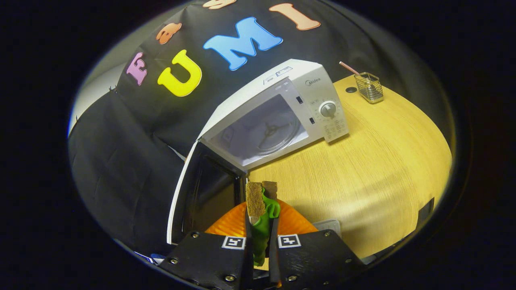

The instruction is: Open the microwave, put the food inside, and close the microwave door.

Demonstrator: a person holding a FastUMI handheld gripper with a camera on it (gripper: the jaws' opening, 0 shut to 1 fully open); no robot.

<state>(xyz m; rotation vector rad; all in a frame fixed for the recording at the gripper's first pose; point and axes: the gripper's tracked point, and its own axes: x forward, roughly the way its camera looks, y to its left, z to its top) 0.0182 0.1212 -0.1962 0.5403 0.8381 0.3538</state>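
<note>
The gripper [262, 197] points forward and its two fingers [254, 203] stand almost closed, both pressing on a green piece [262, 229].

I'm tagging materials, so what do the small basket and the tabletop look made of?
The small wire basket looks like thin shiny metal mesh. The pale tabletop looks like wood or laminate with fine straight grain; I cannot tell which.

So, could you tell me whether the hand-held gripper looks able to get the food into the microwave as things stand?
Probably yes: the microwave door hangs wide open, its cavity looks bare, and the hand-held gripper, shut on the green food, has nothing between it and the opening.
</note>
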